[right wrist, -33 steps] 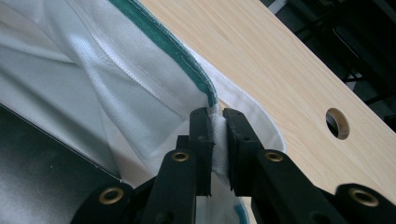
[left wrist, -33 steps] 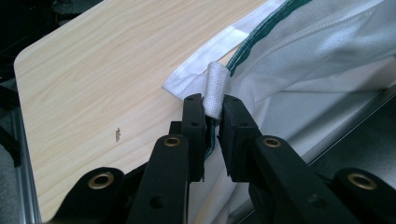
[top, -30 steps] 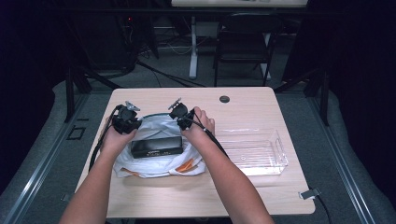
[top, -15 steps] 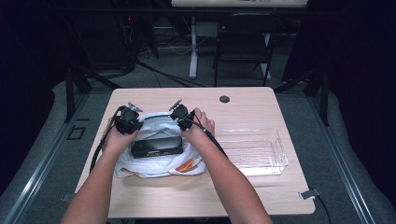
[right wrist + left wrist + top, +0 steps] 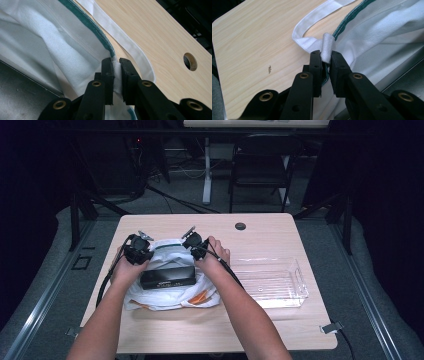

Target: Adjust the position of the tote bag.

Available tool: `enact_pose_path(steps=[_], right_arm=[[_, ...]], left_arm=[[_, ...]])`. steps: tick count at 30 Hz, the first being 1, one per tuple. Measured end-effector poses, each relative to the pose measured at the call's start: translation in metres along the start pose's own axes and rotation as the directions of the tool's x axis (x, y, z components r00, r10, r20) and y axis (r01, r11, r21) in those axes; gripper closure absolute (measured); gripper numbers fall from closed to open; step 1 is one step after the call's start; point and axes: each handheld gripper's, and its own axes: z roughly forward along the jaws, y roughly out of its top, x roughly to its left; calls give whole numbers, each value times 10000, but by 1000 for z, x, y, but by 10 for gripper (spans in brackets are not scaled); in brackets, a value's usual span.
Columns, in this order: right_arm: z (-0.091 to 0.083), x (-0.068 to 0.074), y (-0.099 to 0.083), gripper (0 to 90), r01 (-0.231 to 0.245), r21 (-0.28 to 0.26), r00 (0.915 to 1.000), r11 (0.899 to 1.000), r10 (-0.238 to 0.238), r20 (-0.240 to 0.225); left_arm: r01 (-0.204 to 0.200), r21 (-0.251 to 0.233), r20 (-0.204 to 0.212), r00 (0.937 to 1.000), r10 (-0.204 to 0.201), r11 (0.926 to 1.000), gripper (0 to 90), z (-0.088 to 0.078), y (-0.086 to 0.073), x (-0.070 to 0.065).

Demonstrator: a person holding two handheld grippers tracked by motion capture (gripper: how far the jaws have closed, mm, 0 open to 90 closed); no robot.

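A dark room surrounds a wooden table (image 5: 260, 330). On its left half lies a white bag (image 5: 170, 295) with a black box (image 5: 167, 276) at its mouth. The left gripper (image 5: 145, 236) is clamped on the bag's rim, the right gripper (image 5: 189, 232) likewise. A clear tray (image 5: 295, 292) sits just right of the bag.

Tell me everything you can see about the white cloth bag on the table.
The white woven cloth bag lies near the left front of the light wooden table. Its mouth has a green stitched edge and flat white strap handles. Orange marks show on its front. A black rectangular box rests in its open mouth. The left gripper and the right gripper each pinch a fold of its rim.
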Motion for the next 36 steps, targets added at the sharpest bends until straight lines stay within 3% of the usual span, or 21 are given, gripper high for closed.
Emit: enact_pose_path(steps=[9,10,13,17,18,19,20,28,36], right_arm=[[4,2,-2,825,-328,-92,9994,9994,327,-120],[4,0,-1,825,-280,191,9994,9994,284,-206],[4,0,-1,825,-323,202,9992,9993,328,-213],[4,0,-1,825,-302,213,9994,9993,306,-183],[4,-1,-1,825,-312,209,9993,9993,316,-180],[5,0,-1,825,-417,107,9990,9991,419,-183],[6,0,-1,825,-437,108,9989,9990,439,-186],[5,0,-2,825,-464,96,9987,9989,466,-181],[5,0,-2,825,-470,101,9988,9988,472,-164]], left_arm=[[-60,26,26,10000,60,10000,808,-1,1,0],[-98,-4,53,9999,98,10000,795,-4,0,0],[-48,-57,0,10000,48,10000,756,-6,0,2],[19,-274,30,10000,-19,9996,677,-14,-1,5],[90,-254,251,9996,-83,9996,677,-17,-1,7],[21,-135,350,9994,-16,9999,618,-22,-2,9],[10,-254,204,9998,-5,9997,611,-25,-4,9],[62,-683,295,9996,-42,9976,571,-48,-16,15],[-143,-36,214,9997,144,9999,576,-46,-30,19]])
